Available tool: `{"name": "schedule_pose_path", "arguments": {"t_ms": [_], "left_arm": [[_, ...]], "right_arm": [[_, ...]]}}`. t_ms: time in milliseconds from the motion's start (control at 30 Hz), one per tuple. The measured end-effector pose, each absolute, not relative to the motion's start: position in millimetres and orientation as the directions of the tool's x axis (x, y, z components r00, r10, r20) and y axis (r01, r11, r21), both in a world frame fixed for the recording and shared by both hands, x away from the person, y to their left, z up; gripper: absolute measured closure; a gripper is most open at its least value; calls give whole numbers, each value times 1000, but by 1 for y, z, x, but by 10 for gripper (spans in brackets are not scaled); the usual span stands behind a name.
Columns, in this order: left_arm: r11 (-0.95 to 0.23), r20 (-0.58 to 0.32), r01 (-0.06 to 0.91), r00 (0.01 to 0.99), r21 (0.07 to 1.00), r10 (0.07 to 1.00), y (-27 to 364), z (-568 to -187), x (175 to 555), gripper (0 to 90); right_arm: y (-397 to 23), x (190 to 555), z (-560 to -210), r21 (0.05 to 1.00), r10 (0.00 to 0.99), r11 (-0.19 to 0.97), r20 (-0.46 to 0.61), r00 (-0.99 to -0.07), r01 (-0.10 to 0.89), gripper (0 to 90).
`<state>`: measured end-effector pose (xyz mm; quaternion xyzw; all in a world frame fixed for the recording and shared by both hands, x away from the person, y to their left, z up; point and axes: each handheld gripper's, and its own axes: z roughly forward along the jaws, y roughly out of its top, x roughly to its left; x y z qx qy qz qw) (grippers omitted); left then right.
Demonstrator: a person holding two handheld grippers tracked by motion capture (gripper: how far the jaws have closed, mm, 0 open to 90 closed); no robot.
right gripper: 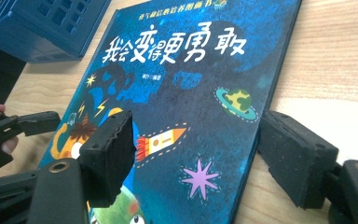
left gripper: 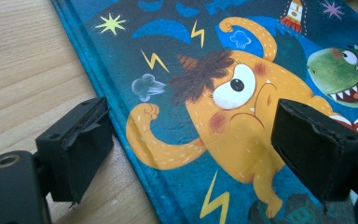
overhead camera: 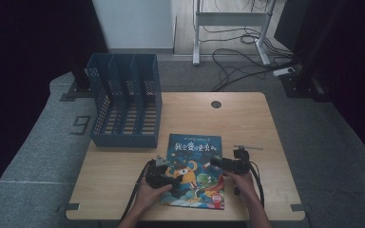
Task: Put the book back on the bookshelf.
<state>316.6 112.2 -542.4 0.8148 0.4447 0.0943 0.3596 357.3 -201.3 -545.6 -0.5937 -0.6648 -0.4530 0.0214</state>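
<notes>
claws, left claw (overhead camera: 171, 178) and right claw (overhead camera: 215, 161), both released, straddle opposite picture book (overhead camera: 195, 171) edges.

A wooden tabletop (overhead camera: 247, 118) carries a picture book (overhead camera: 195, 161) lying flat near the front edge, its blue cover facing up with white title letters and cartoon monsters; the left tool (overhead camera: 164, 175) rests over the book's left edge, held by the person's left hand (overhead camera: 148, 194); the right tool (overhead camera: 228, 164) sits at the book's right edge, held by the right hand (overhead camera: 243, 183); a blue file rack (overhead camera: 123, 102) with several compartments stands at the tabletop's far left corner, well apart from the book; cables (overhead camera: 237, 61) lie on the floor behind.
</notes>
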Motion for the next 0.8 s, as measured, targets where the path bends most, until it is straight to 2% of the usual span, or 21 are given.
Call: {"name": "schedule_pose_path", "arguments": {"t_ms": [300,467,800], "left_arm": [[-345,-164,659,583,668,796,113,-542,317,117],[-326,-196,671,579,666,791,116,-542,319,114],[-326,-197,672,579,664,791,117,-542,319,113]], "right_arm": [[-208,355,-539,563,715,-146,628,-306,814,266],[-213,353,-534,558,670,-162,668,-324,814,279],[-218,354,-536,524,639,-167,703,-313,835,321]]}}
